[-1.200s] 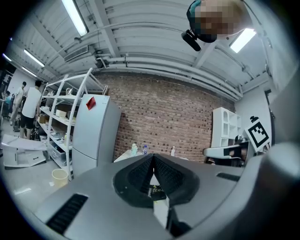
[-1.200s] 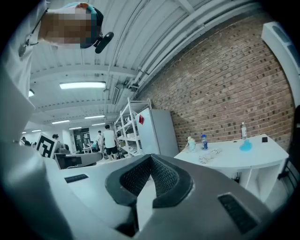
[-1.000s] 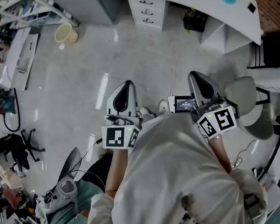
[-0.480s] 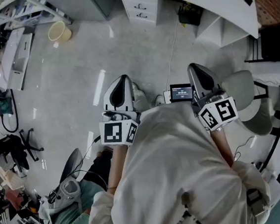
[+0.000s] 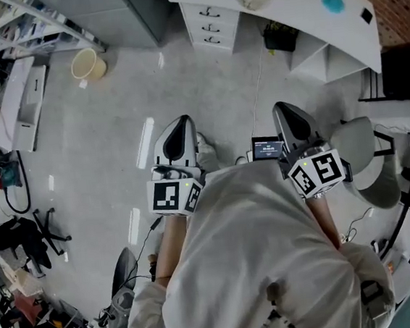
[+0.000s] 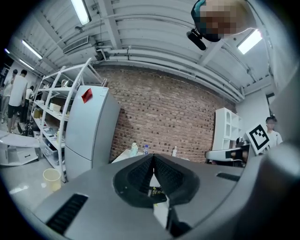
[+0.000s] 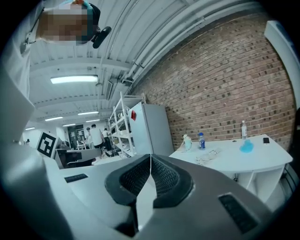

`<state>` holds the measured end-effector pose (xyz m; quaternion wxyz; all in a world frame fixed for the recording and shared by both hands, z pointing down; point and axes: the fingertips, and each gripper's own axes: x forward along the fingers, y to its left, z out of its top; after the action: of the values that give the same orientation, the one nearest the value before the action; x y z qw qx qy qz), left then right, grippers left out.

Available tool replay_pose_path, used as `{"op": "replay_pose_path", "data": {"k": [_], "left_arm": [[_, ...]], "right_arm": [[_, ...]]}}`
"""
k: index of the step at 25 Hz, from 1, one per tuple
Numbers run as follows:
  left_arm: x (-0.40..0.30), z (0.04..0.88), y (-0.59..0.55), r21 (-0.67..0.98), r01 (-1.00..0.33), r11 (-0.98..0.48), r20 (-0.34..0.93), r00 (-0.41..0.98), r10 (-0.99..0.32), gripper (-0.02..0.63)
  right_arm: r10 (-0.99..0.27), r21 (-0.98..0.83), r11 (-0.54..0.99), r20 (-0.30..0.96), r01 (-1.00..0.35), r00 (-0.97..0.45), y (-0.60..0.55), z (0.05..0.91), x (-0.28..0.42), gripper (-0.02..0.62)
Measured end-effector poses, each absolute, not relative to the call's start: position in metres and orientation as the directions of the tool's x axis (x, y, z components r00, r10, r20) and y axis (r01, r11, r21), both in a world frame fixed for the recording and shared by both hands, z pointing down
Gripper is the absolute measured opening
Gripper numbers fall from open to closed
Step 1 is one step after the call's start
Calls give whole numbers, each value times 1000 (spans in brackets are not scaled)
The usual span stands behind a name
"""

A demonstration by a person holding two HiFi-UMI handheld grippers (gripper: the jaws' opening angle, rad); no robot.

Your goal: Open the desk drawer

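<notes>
since the desk (image 5: 297, 1) and its drawer stack (image 5: 212, 26) sit lower in the head view than a second ago, as does the bucket (image 5: 87, 63), i read that i have stepped toward them. the drawers are under the desk's left end. all look closed, and they are well apart from both claws. left gripper (image 5: 178, 126): jaws pressed together, nothing in them. right gripper (image 5: 287, 109): same, closed and empty. approach only so far; the jaws must part before a handle can be taken.
</notes>
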<state>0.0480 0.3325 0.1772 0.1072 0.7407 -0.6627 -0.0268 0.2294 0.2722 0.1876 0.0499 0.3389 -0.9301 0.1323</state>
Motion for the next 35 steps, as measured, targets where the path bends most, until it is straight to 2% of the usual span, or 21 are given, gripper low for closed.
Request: {"op": "replay_pose_path", "data": {"k": [7,18,28,35], "left_arm": [[-12,165,273,175,-964,-199,79,215,-973,8],[-94,185,237,161,-954,-255,120,275,-954,8],[-92,199,206,158,-936,-315,144,337,-930,8],[-112,207,169,151,-938,-313,188,338,-922,8]], "right_arm": [[-689,-208,669,188,-714,-700,232,181,176,26],[-703,-158,648,252,-745,-665,205,197,94,28],[-741,-174,576,301,-799,-600,181,215,102,28],[-726,-199,592,289,-781,-624,129,221,72,28]]}}
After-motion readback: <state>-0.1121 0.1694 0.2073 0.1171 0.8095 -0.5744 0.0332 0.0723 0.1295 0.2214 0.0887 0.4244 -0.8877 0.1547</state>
